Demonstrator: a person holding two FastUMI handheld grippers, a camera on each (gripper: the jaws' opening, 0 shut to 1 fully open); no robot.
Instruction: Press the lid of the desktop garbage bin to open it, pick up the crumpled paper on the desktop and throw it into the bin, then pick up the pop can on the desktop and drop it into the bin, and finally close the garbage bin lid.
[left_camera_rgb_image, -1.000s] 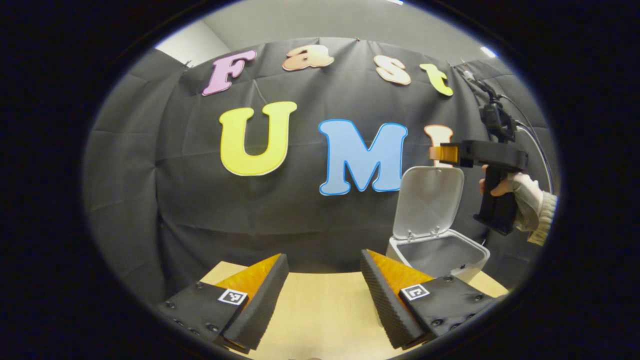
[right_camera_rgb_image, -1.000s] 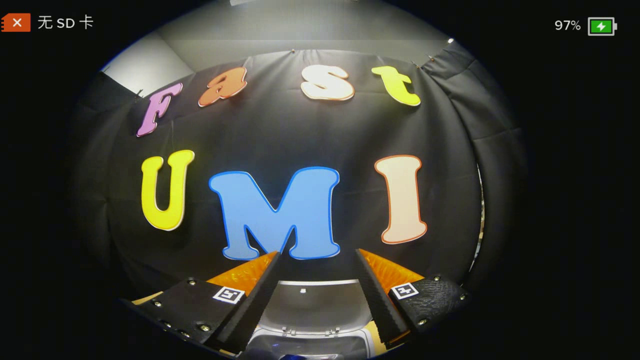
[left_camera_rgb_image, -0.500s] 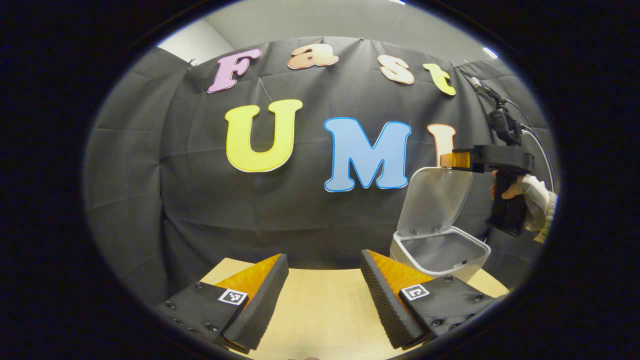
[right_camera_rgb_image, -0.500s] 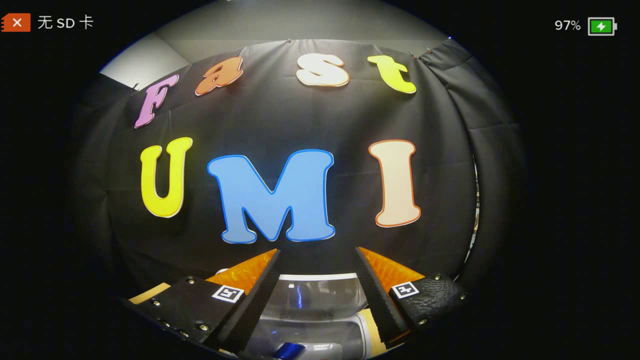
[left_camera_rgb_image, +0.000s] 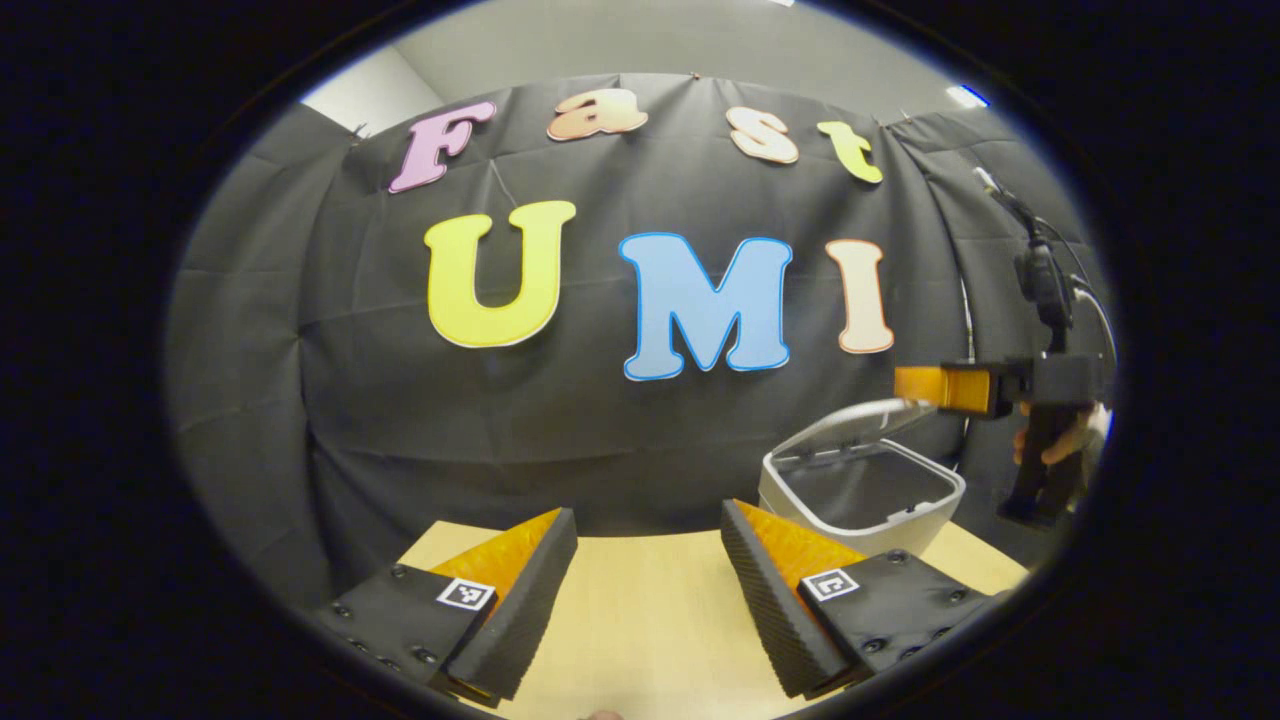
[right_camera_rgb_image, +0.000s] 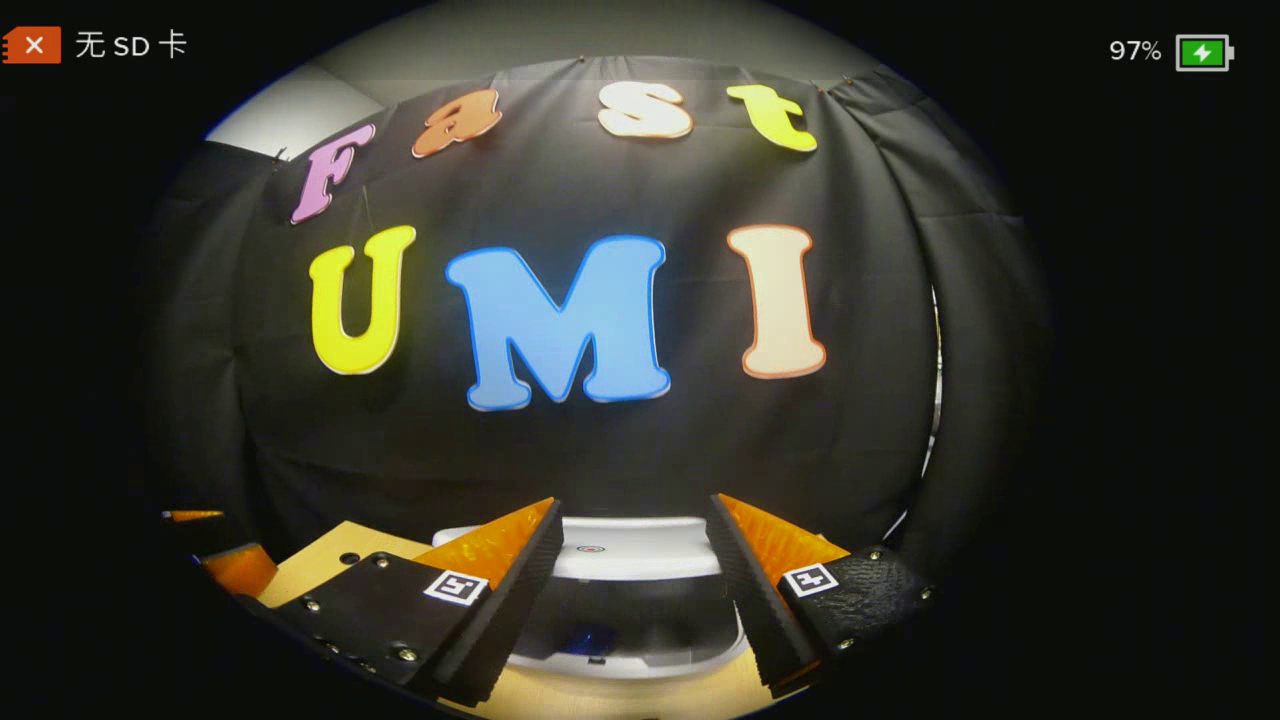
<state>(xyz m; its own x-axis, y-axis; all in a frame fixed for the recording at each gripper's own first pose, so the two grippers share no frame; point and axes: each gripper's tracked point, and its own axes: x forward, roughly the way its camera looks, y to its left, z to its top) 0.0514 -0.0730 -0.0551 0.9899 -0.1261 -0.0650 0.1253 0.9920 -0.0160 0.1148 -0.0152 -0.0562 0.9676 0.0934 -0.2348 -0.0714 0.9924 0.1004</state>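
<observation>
The white desktop bin (left_camera_rgb_image: 860, 500) stands at the table's far right corner. Its lid (left_camera_rgb_image: 850, 420) is tilted about halfway down over the opening. My right gripper (left_camera_rgb_image: 915, 385) rests against the lid's raised front edge, held by a hand (left_camera_rgb_image: 1060, 440). In the right gripper view, my right gripper (right_camera_rgb_image: 635, 530) is open, with the lid (right_camera_rgb_image: 625, 545) just below and beyond its fingers. A blue can (right_camera_rgb_image: 590, 640) shows inside the bin (right_camera_rgb_image: 640, 665). My left gripper (left_camera_rgb_image: 650, 560) hovers open over the table, holding nothing.
The light wooden table (left_camera_rgb_image: 640, 620) runs up to the black cloth wall behind. In the right gripper view, the table (right_camera_rgb_image: 330, 560) has a small dark hole near its left part, and the left gripper's fingers (right_camera_rgb_image: 235, 565) show at the far left.
The lid has swung from upright to about halfway down. My right gripper has moved down with the lid's edge. My left gripper has hardly moved.
</observation>
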